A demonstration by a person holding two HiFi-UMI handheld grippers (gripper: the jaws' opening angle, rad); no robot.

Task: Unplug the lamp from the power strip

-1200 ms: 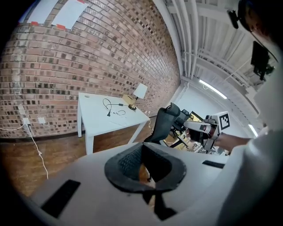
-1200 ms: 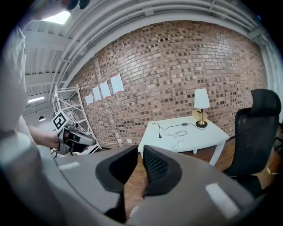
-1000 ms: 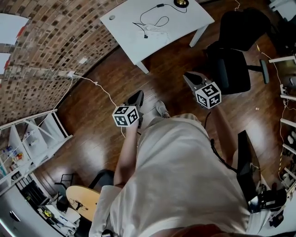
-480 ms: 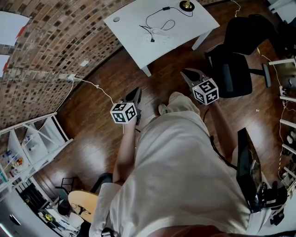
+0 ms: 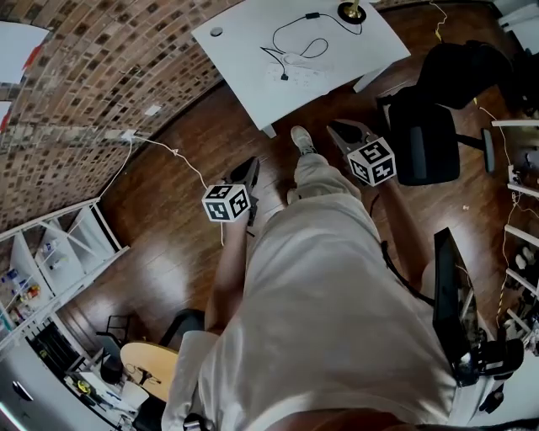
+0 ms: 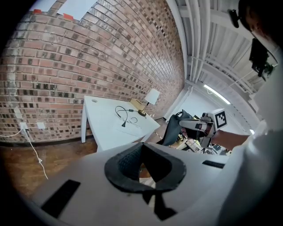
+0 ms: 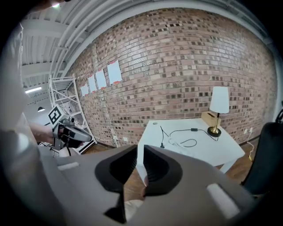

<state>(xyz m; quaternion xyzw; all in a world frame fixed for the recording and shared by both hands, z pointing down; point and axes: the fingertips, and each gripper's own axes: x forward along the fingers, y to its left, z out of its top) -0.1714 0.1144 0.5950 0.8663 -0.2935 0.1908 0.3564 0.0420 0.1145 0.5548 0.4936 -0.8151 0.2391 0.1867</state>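
My left claw is pinched to: in the left gripper view the tips of the left claw meet, with nothing in them. My right claw is narrow. In the right gripper view the right claw shows a thin slit between its pads, and that slit is empty. Both claws hang over the wooden floor, well apart from the white table that stands against the brick wall.

The table lamp, white shade on a brass foot, stands at the tabletop's far right corner, close to the wall, with a small wooden box just behind it. From above I see only the lamp's foot at that corner. Its black cord loops across the middle of the tabletop, and its end lies toward the near edge. Beside that end lies something pale with a thin white lead. It may be the power strip, but white on white I cannot tell, nor whether the cord is plugged into it.

My shoe is just short of the table's near edge. A black office chair stands to the right of the table, near my right claw.
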